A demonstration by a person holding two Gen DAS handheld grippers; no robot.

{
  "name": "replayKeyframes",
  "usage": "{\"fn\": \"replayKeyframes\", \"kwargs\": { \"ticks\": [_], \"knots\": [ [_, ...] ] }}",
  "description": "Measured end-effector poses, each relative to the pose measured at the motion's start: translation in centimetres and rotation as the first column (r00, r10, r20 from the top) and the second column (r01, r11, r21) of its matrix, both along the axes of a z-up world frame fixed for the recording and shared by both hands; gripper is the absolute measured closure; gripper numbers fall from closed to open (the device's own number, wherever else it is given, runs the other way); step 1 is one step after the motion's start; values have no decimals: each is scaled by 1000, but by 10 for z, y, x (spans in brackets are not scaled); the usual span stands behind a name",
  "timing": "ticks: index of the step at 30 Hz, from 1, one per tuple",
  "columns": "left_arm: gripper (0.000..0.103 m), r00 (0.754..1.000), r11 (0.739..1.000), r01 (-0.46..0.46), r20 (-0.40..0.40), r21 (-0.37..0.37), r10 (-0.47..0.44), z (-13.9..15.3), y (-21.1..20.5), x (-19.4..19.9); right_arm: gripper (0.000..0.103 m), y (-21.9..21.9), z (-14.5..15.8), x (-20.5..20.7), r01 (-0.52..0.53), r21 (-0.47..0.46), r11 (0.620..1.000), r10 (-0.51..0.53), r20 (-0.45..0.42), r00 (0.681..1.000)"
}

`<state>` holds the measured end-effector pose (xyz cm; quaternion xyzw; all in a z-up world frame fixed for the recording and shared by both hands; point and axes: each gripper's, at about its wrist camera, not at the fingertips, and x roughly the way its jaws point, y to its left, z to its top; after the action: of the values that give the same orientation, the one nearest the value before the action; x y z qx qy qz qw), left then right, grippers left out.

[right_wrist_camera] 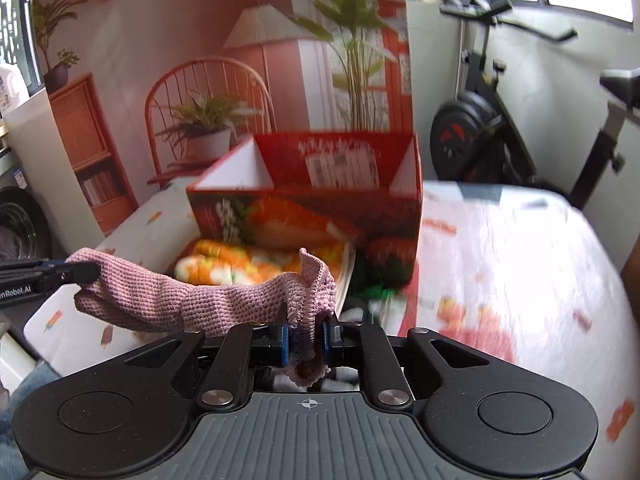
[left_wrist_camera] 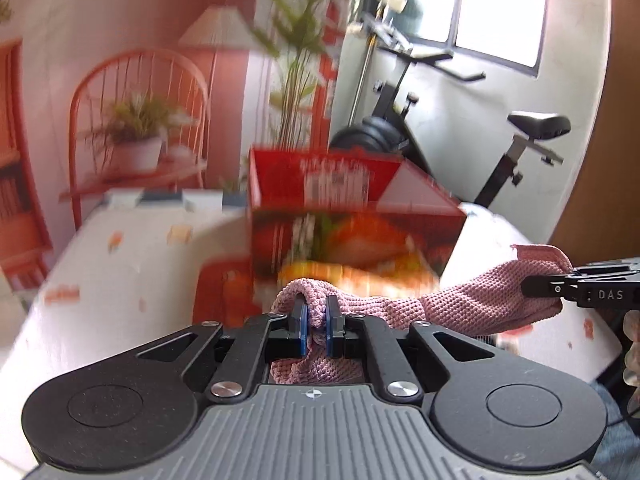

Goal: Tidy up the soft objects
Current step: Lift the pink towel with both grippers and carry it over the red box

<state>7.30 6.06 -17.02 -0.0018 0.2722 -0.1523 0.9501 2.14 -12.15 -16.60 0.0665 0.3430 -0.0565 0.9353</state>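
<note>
**Pink knit cloth held between both grippers, in front of red box**

Left gripper [left_wrist_camera: 316, 322]: jaws nearly closed, blue pads pinching a bunched end of the pink knit cloth [left_wrist_camera: 460, 300]. Right gripper [right_wrist_camera: 306, 338]: same, jaws nearly closed on the other end, cloth edge ruffled up above the pads, a bit hanging below them.

Cloth spans between the two grippers, sagging a little in the middle, lifted off the tabletop [right_wrist_camera: 500, 248]. In the left wrist view the cloth runs off to the right, where the right gripper's black fingers clamp it. In the right wrist view it runs left to the left gripper's fingers.

Red cardboard box [right_wrist_camera: 320, 208] stands on the tabletop just behind the cloth, top open, flaps up, food print on the front, white label inside the back wall. One front flap lies flat on the tabletop toward the grippers. Tabletop covered with a white cloth with small orange prints.

Background: printed backdrop with chair, lamp and plants; exercise bike [left_wrist_camera: 460, 120] to the right by the window. Both views motion-blurred, box details soft.
</note>
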Motion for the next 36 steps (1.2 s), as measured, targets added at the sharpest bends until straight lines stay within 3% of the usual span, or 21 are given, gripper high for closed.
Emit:
{"fn": "replayKeyframes", "kwargs": {
  "ticks": [4,10,16,21,26,30,36],
  "knots": [
    [94,997,1000,14,79,14,-15,33,-16,26,90,-9,27,26,-9,-83,996,15,74,997],
    [94,992,1000,2,126,25,-6,64,-47,83,90,-32,53,87,-2,-201,980,28,127,992],
    [94,1000,999,-10,18,31,9,59,-68,154,90,-55,50,156,32,-193,981,-12,107,994],
    [94,990,999,-48,-129,18,50,31,-68,199,90,-66,25,200,19,-154,988,-23,-22,1000],
    [94,970,998,-54,-237,20,57,3,-63,218,90,-75,-5,226,33,-98,995,-46,-133,990],
    [94,961,999,-37,-273,34,45,-9,-64,227,90,-78,-25,236,47,-31,998,-52,-187,981],
    [94,952,998,-7,-307,56,24,-22,-71,233,89,-74,-45,245,32,-24,999,-37,-224,974]
  ]
}}
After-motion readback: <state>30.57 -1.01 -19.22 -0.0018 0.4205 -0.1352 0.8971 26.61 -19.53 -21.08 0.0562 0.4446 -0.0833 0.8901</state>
